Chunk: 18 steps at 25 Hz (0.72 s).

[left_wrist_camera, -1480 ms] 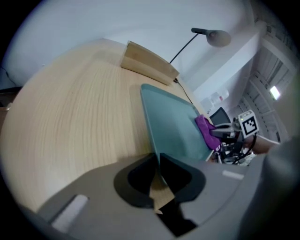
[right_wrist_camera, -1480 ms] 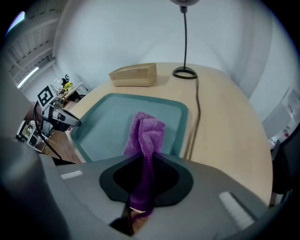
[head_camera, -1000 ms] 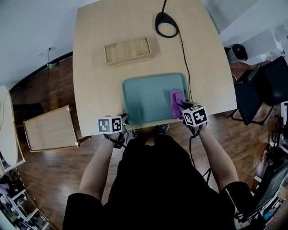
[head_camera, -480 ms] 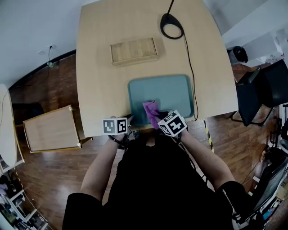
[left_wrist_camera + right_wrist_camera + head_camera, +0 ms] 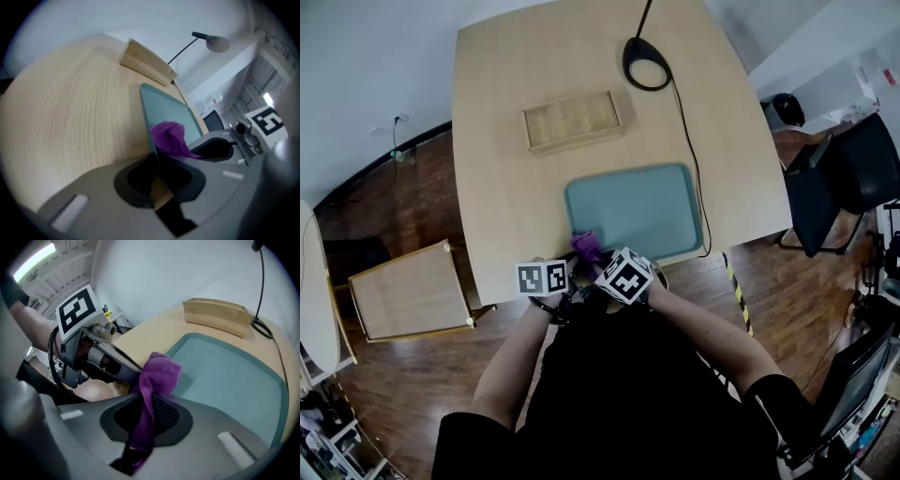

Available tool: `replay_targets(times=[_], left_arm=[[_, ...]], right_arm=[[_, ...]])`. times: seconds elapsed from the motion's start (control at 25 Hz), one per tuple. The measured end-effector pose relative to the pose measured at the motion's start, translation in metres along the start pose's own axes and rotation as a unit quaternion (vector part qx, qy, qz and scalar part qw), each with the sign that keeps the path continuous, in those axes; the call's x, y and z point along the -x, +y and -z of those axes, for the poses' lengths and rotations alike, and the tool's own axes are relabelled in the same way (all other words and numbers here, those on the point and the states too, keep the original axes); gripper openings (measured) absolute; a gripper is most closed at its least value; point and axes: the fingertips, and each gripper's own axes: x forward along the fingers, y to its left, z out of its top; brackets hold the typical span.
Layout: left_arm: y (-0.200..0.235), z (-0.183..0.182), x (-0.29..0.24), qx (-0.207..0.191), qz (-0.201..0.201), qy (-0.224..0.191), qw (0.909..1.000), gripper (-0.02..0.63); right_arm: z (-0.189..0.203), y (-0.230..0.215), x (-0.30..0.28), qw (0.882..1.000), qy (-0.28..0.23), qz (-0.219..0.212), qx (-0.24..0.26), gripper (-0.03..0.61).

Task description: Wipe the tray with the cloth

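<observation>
Bracing the tray (image 5: 234, 376) for wiping

Fingers of the left gripper (image 5: 154, 159) pinch the tray's near rim, likely steadying it. The right gripper (image 5: 146, 404) clamps the purple cloth (image 5: 159, 373) on the tray's near-left corner, at the desk (image 5: 506, 141) edge.

Soft, even light, perhaps from overhead; heavy fisheye distortion, blurred near edges.

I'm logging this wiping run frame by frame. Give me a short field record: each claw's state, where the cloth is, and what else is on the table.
left claw: shut on the near left rim of the tray
right claw: shut on the purple cloth
cloth place: at the tray's near left corner
tray: teal, flat on the table
also on table: wooden box, lamp base, both beyond the tray
</observation>
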Motion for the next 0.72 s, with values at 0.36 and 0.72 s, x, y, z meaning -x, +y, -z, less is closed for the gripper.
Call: replay_targets(times=[0.36, 0.72], left_arm=[[0.0, 0.001, -0.003, 0.01, -0.001, 0.009, 0.9999, 0.06], [-0.005, -0.023, 0.013, -0.038, -0.041, -0.013, 0.9983, 0.161]], right_arm=[[0.016, -0.033, 0.013, 1.0, -0.017, -0.002, -0.015, 0.052], [-0.027, -0.134, 0.057, 0.996, -0.039, 0.071, 0.03, 0.052]])
